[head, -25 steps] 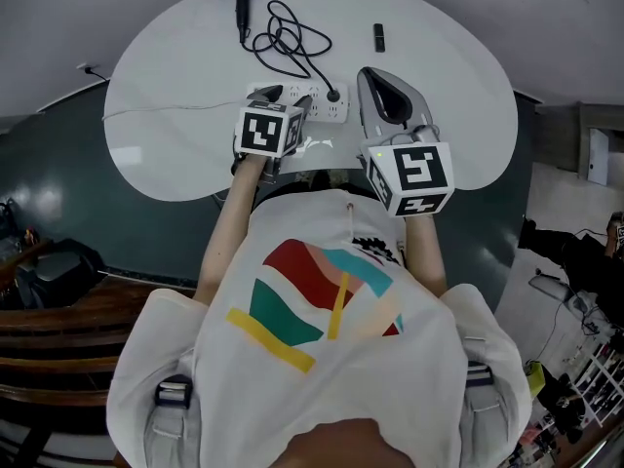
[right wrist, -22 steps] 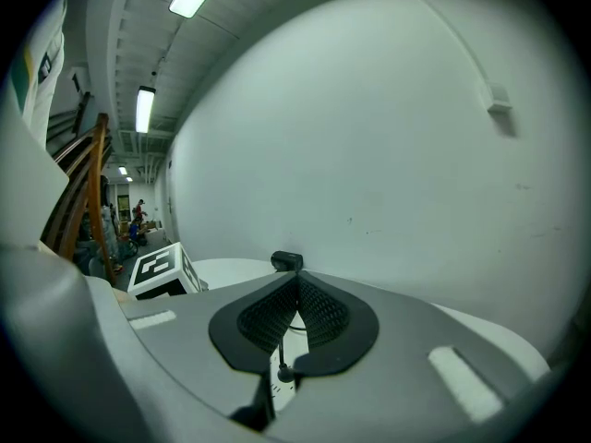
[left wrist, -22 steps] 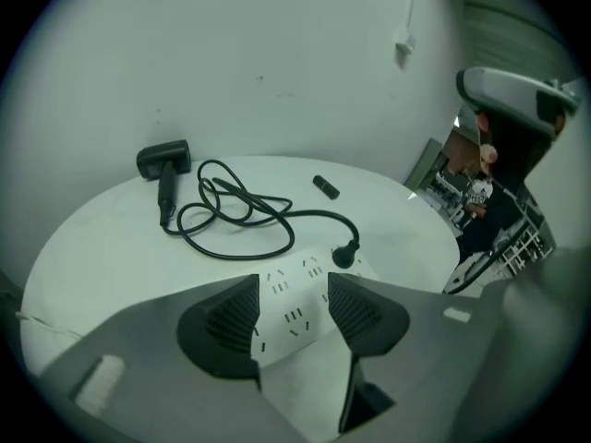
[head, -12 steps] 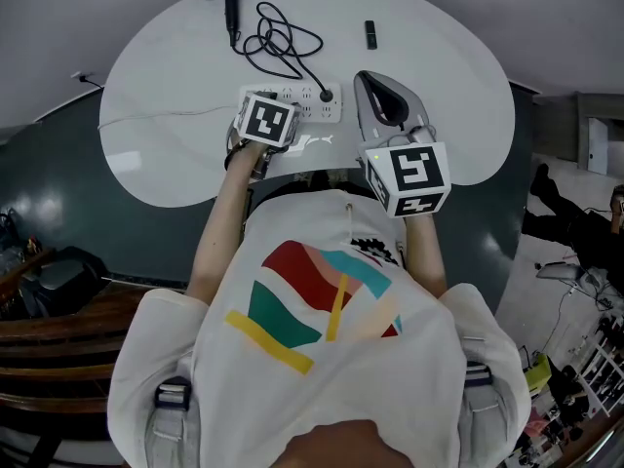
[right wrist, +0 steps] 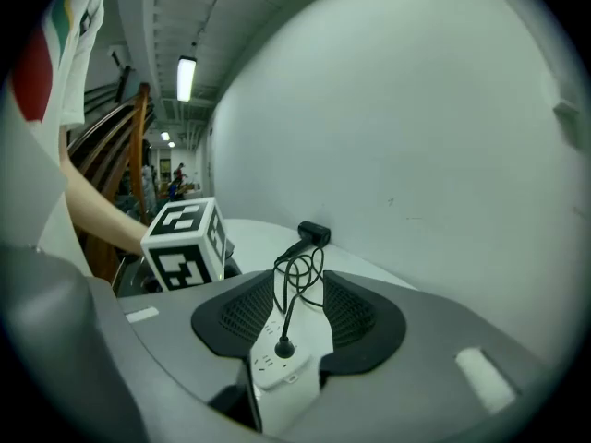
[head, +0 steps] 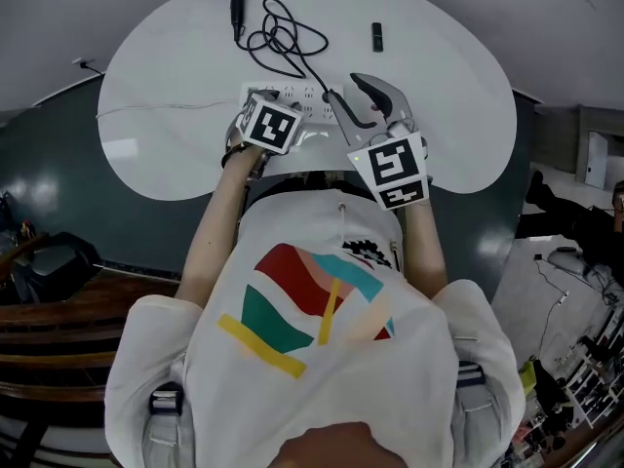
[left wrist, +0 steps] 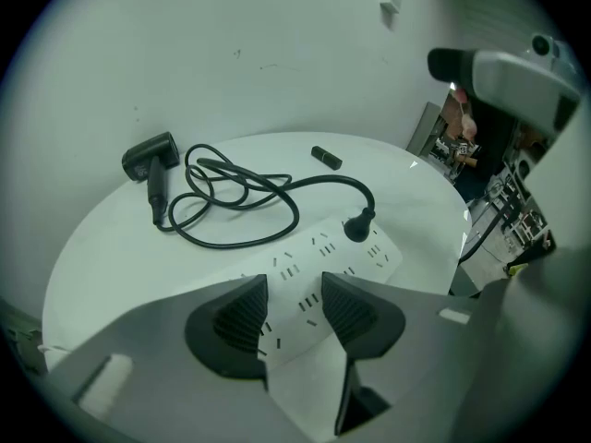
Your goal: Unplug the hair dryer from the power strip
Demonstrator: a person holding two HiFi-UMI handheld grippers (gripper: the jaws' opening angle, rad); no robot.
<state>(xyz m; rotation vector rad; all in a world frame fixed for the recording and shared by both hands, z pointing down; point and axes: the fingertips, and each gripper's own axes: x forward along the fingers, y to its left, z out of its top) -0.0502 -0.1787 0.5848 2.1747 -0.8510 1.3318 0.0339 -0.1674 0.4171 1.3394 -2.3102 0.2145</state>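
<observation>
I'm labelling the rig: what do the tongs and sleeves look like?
The left tongs and right tongs: grey shells, black ribbed pads, each bearing a white cube with black square markers. Short white sleeves. Left jaws have just been closing, right opening, strip between both.

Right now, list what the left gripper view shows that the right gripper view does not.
Left gripper view only: a small black stick on the table, and the body of the right tool at upper right, whose jaws have just been opening, the plug lined up between them, ungripped. Right gripper view only: the marker cube of the left tool, whose jaws have just been closing partway above the power strip, the person's forearm, ceiling lights. Both: hair dryer, coiled cord, plug seated in the strip.
</observation>
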